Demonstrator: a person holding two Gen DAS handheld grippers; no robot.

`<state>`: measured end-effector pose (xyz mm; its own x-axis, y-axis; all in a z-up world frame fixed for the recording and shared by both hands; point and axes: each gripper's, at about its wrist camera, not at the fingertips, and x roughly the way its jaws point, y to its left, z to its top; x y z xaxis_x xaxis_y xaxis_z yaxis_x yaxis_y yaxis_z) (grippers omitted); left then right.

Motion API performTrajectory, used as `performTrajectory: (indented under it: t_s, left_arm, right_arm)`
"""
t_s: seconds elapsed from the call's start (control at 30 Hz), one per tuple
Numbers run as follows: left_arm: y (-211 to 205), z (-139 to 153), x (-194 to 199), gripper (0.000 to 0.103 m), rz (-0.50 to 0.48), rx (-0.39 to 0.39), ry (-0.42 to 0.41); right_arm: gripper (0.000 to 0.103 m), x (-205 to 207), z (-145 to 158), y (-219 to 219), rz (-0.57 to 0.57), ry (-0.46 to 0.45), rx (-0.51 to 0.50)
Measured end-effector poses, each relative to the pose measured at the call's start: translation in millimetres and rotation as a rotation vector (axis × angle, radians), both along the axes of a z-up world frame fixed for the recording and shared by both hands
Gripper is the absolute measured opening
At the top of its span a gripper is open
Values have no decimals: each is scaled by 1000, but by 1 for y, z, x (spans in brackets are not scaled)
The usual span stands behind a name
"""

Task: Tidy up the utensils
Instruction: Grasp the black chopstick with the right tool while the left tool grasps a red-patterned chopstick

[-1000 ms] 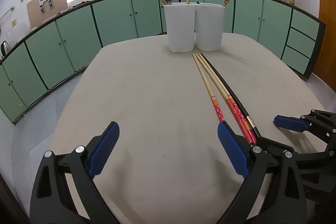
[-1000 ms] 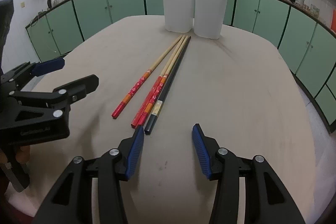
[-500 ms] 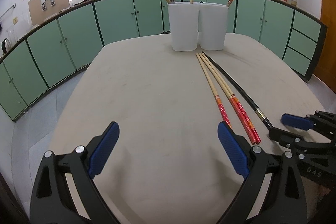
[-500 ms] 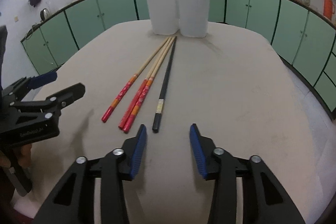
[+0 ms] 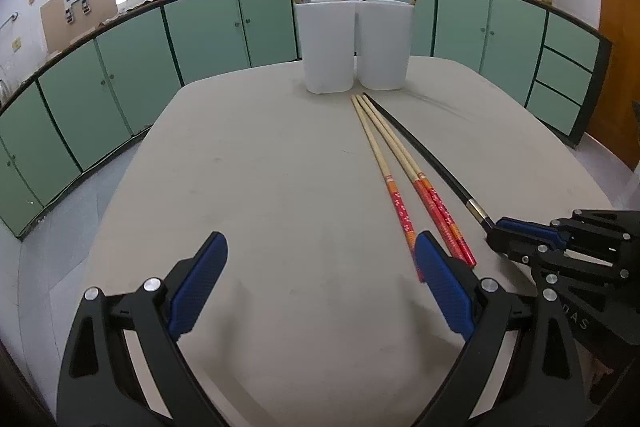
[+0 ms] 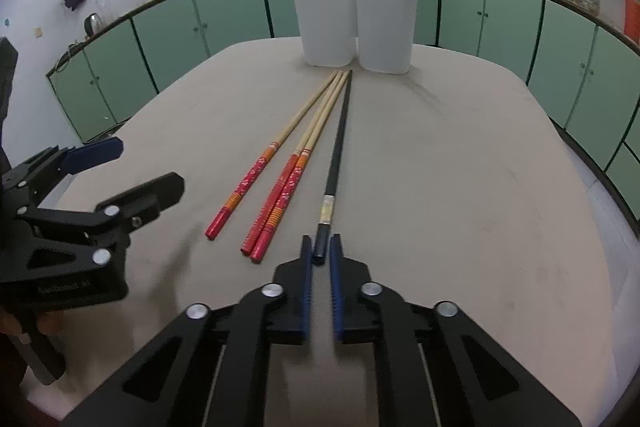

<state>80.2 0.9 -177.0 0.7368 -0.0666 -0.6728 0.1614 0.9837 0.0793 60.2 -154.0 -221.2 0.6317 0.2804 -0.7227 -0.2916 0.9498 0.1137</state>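
Your right gripper [image 6: 320,259] pinches the black chopstick [image 6: 338,147] at its near end; its length runs up-frame toward the white cups [image 6: 356,23].

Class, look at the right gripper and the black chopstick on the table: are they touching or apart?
Touching. In the right wrist view, the right gripper has both blue pads pressed on the near end of the black chopstick, no gap either side.

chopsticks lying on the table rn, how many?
4: three red-handled chopsticks fanned left, one black chopstick right, its end between the right gripper pads. None seem hidden.
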Motion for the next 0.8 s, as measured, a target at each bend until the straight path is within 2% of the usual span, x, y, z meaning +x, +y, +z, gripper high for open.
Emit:
performTrajectory:
  t_s: [0.2, 0.27, 0.3, 0.5, 0.63, 0.8]
  left_arm:
    - [-11, -2, 0, 91, -44, -25, 30]
    - [-16, -6, 0, 77, -61, -17, 48]
    - [-17, -8, 0, 75, -67, -15, 56]
    - [-20, -16, 4, 73, -64, -22, 96]
    - [-21, -21, 7, 63, -63, -43, 127]
    - [-23, -23, 8, 60, -64, -46, 131]
  right_arm:
    - [7, -1, 1, -11, -28, -3, -24]
    - [7, 0, 1, -16, -39, 0, -17]
    - [6, 0, 0, -17, -43, 1, -15]
    - [6, 1, 0, -21, -51, 4, -5]
    - [6, 1, -1, -22, -50, 4, -5]
    - [6, 2, -1, -22, -51, 4, -3]
